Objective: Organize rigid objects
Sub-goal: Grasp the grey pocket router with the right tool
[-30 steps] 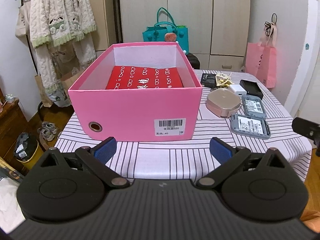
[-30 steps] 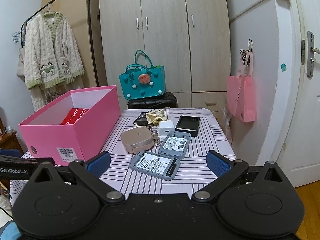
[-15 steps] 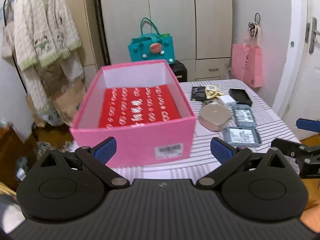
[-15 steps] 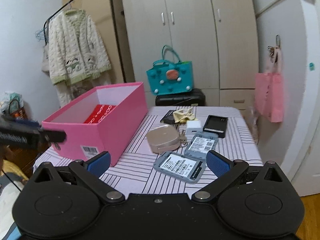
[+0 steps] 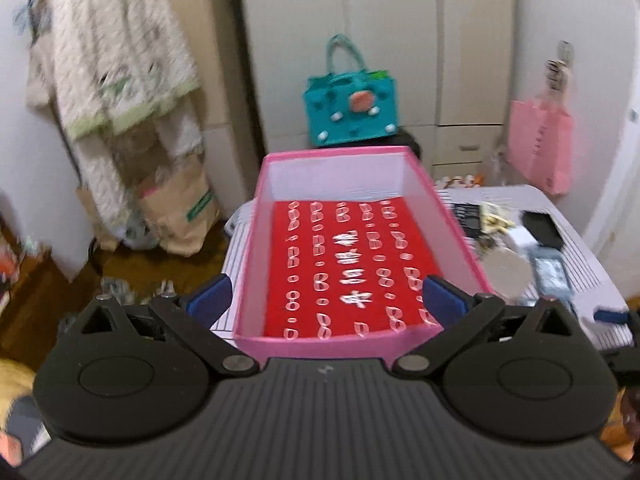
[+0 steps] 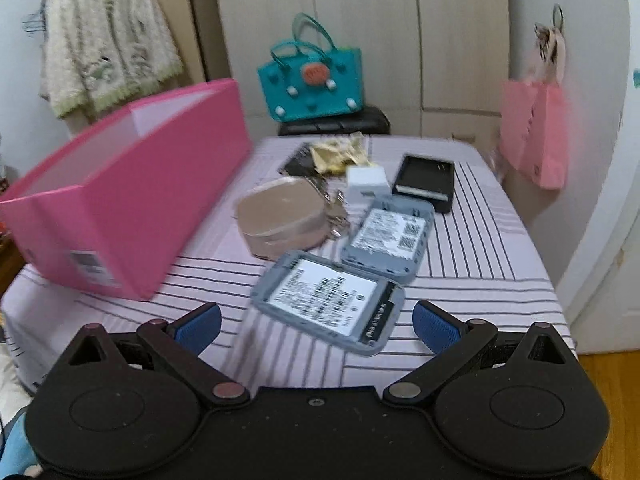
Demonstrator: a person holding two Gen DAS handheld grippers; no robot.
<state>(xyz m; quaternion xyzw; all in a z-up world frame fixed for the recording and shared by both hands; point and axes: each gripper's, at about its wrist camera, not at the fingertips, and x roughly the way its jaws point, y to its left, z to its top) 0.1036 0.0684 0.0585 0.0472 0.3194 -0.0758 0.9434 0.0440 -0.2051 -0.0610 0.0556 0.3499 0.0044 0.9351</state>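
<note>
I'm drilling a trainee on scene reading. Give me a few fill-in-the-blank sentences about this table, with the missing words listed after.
1. The red item lies inside the ____ box.
2. Both the left tongs and the right tongs are ____.
3. The tablecloth is patterned with dark ____.
4. The object nearest the right tongs is a grey ____.

Missing words: pink; open; stripes; device

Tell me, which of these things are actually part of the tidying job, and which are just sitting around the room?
Part of the job:
pink box
red packet inside it
nearer grey device
farther grey device
beige case
white charger
black device

Just lying about:
teal bag
pink tote
cardigan
wardrobe
</note>
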